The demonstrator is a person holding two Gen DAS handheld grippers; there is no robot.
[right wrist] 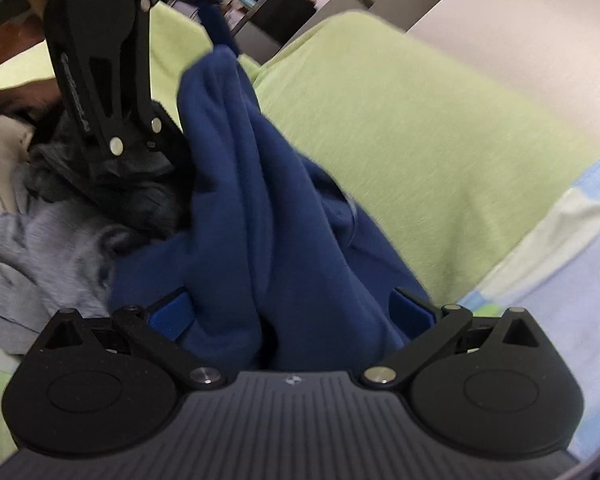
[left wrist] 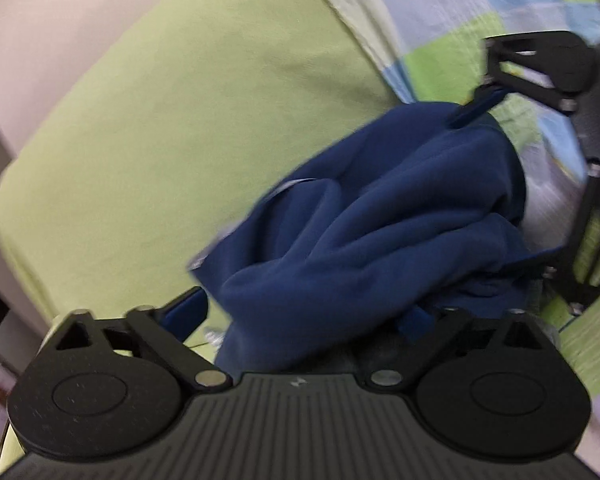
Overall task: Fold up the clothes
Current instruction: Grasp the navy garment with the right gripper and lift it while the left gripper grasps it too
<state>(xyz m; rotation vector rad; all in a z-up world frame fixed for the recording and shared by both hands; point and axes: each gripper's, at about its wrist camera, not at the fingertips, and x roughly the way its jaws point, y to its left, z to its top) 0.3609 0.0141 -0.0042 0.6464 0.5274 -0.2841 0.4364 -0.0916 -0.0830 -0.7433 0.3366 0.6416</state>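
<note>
A dark blue garment (left wrist: 380,224) hangs bunched between my two grippers over a bed. In the left wrist view my left gripper (left wrist: 300,320) has its blue fingertips (left wrist: 188,312) spread around a thick wad of the cloth. My right gripper (left wrist: 476,108) shows at the upper right, pinching the garment's far end. In the right wrist view the garment (right wrist: 260,220) fills the centre. My right gripper (right wrist: 292,316) holds a wad between its blue pads (right wrist: 172,316). My left gripper (right wrist: 208,4) is at the top, shut on the garment's peak.
A light green sheet (left wrist: 180,120) covers the bed beside a blue, white and green checked quilt (left wrist: 460,20). A pile of grey and dark clothes (right wrist: 60,240) lies at the left. A white wall (right wrist: 520,40) and dark furniture (right wrist: 276,16) stand behind.
</note>
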